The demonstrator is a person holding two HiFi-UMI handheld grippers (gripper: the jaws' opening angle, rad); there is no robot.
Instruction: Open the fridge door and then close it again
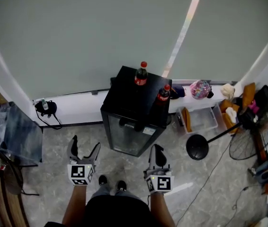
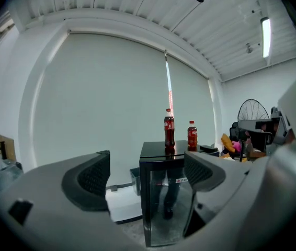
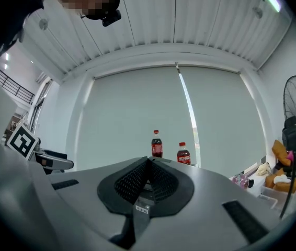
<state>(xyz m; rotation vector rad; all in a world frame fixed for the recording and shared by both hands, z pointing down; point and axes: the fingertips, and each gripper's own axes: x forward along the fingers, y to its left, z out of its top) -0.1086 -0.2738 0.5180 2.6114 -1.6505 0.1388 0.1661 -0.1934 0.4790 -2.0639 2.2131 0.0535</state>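
Left gripper (image 1: 84, 149): jaws spread, nothing grasped.
Small black glass-door fridge (image 1: 133, 137): stood on floor ahead of left jaws, framed in the gap between them, well apart from both. Door noted shut.
Two red-capped cola bottles, taller (image 1: 141, 74) and shorter (image 1: 164, 93): upright on fridge top, beyond jaws.
Right gripper (image 1: 157, 151): pads pressed together, nothing held between. Fridge ahead, slightly left of these jaws, untouched.
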